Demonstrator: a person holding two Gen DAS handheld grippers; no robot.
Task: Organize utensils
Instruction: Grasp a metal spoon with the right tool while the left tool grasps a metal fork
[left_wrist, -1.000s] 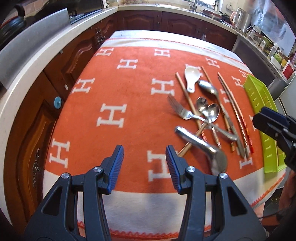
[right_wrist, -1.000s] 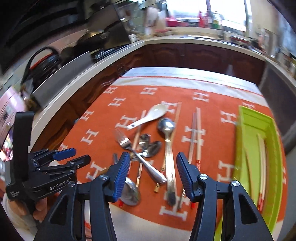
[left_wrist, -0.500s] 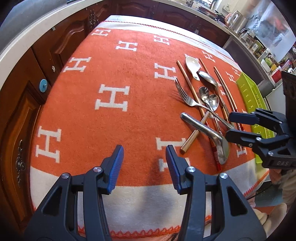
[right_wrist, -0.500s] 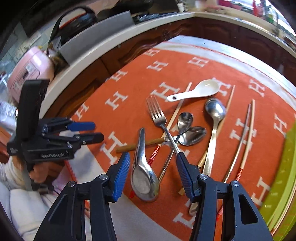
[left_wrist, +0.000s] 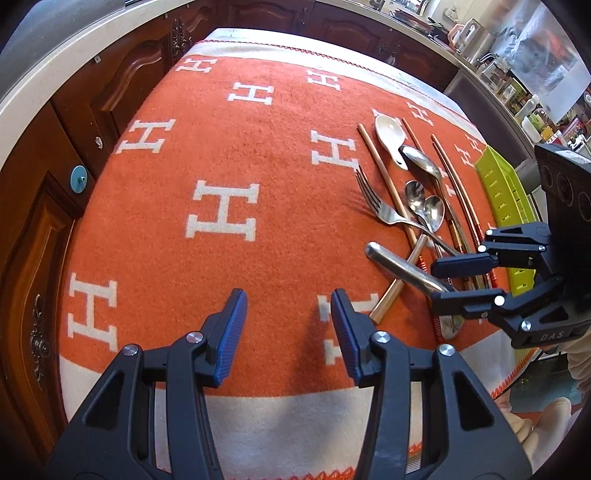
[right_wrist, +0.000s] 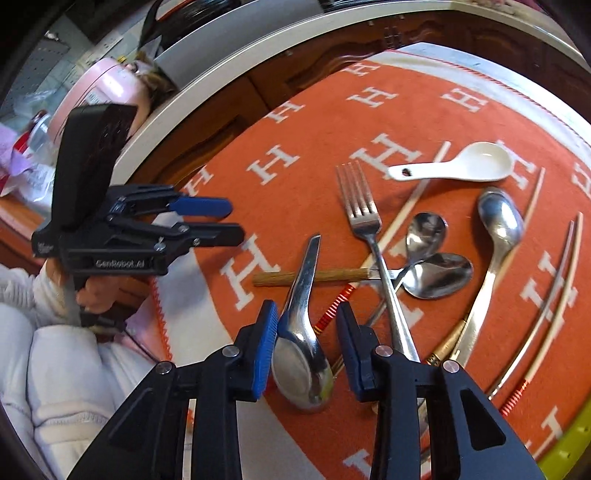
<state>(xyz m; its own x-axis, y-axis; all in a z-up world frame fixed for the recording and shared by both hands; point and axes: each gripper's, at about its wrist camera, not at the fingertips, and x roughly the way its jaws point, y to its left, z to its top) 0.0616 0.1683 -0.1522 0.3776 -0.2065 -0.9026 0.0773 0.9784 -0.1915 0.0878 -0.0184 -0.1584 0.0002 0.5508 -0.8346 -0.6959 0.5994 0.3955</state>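
Observation:
A pile of utensils lies on the orange blanket: a wide steel soup spoon (right_wrist: 301, 332), a fork (right_wrist: 364, 221), a white ceramic spoon (right_wrist: 461, 168), two small steel spoons (right_wrist: 430, 254), a long steel spoon (right_wrist: 496, 236) and several chopsticks (right_wrist: 554, 273). My right gripper (right_wrist: 306, 347) is open, low over the blanket, its fingers on either side of the steel soup spoon's bowl; it shows in the left wrist view (left_wrist: 448, 282) too. My left gripper (left_wrist: 286, 332) is open and empty above bare blanket to the left of the pile.
A lime green utensil tray (left_wrist: 498, 192) lies at the blanket's right edge. The orange blanket (left_wrist: 229, 155) with white H marks covers the table. Wooden cabinets and a counter (left_wrist: 44, 74) run along the left and back.
My right gripper has come down and forward onto the steel soup spoon, its fingers now around the bowl. My left gripper has stayed open and tilted slightly closer to the blanket.

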